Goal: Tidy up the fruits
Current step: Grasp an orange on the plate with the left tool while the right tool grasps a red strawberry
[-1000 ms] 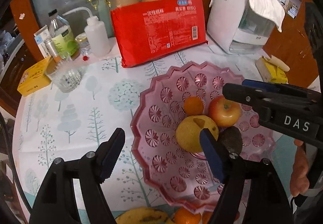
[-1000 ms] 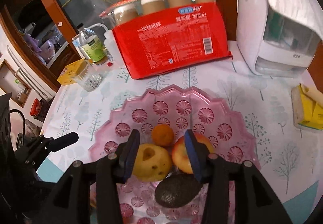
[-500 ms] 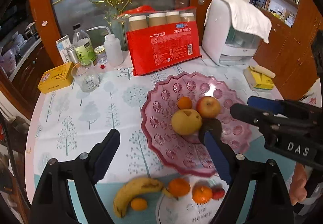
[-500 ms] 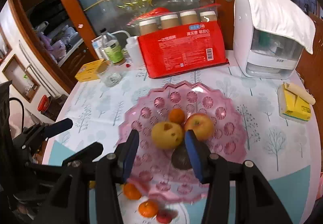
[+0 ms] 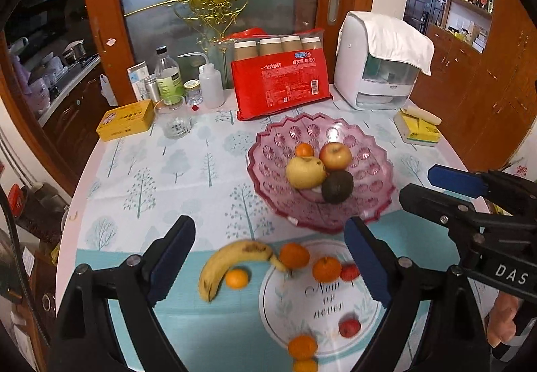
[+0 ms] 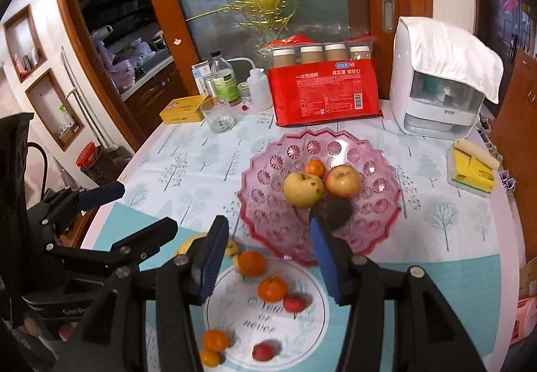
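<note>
A pink glass bowl (image 5: 268,164) holds a yellow pear (image 5: 305,172), an apple (image 5: 335,155), a small orange (image 5: 304,149) and a dark avocado (image 5: 337,186). In front of the bowl lie a banana (image 5: 228,261), several oranges (image 5: 294,255) and small red fruits (image 5: 349,327). My left gripper (image 5: 268,237) hangs above these loose fruits, its jaws opening wide with nothing between them. My right gripper (image 6: 270,231) hovers before the bowl (image 6: 386,197), jaws opening, empty. The banana (image 6: 188,242) is mostly hidden behind its left finger.
At the back stand a red pack of paper cups (image 5: 280,83), a white appliance under a cloth (image 5: 379,70), bottles (image 5: 167,76), a glass (image 5: 174,120) and a yellow tin (image 5: 126,120). A yellow box (image 5: 418,130) sits right. The table's round edge runs along the left.
Both grippers have drawn back and up from the bowl. The left jaws have widened. The loose fruits at the table's front have come into view.
</note>
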Tool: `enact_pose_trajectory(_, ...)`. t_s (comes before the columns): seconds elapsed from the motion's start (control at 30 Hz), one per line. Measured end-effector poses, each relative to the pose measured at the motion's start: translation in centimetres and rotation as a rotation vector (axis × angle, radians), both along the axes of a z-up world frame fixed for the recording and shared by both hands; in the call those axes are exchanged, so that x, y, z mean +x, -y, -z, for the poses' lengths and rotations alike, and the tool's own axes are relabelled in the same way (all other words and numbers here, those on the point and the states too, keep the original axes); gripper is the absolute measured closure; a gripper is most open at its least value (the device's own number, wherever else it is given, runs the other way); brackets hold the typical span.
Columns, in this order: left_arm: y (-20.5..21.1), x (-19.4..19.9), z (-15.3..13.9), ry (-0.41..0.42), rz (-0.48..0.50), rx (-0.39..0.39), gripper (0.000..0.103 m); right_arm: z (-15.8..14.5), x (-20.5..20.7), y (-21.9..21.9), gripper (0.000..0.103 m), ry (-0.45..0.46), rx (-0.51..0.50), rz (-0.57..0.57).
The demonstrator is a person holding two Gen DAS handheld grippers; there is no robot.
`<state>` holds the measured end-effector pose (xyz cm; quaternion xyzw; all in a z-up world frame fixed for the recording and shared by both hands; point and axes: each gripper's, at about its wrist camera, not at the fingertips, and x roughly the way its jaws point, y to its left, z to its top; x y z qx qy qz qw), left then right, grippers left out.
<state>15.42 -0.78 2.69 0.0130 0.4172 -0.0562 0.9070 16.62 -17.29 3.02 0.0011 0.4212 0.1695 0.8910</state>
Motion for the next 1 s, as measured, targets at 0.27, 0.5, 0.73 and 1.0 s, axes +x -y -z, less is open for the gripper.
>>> enact_pose_trajectory(0.27, 0.2, -5.0, 0.5, 0.027, -0.006, 0.024, 0.013, 0.1, -4.9, -0.1, 0.051, 0.009, -0.018, -0.019)
enact_pose_trajectory(0.5, 0.6, -7.5, 3.1, 0.019, -0.003, 0.045, 0.013, 2.6, -7.9, 0.2, 0.051, 0.016, -0.071, -0.007)
enact_pose_trajectory(0.73, 1.4, -8.3, 9.8, -0.113, 0.018, 0.042, 0.013, 8.3, -9.6, 0.7, 0.051, -0.081, -0.070, -0.008)
enact_pose_trajectory(1.0, 2.0, -7.6, 16.4, -0.259, 0.041, 0.007, 0.015, 14.9, -10.3, 0.9, 0.051, -0.198, -0.074, -0.016)
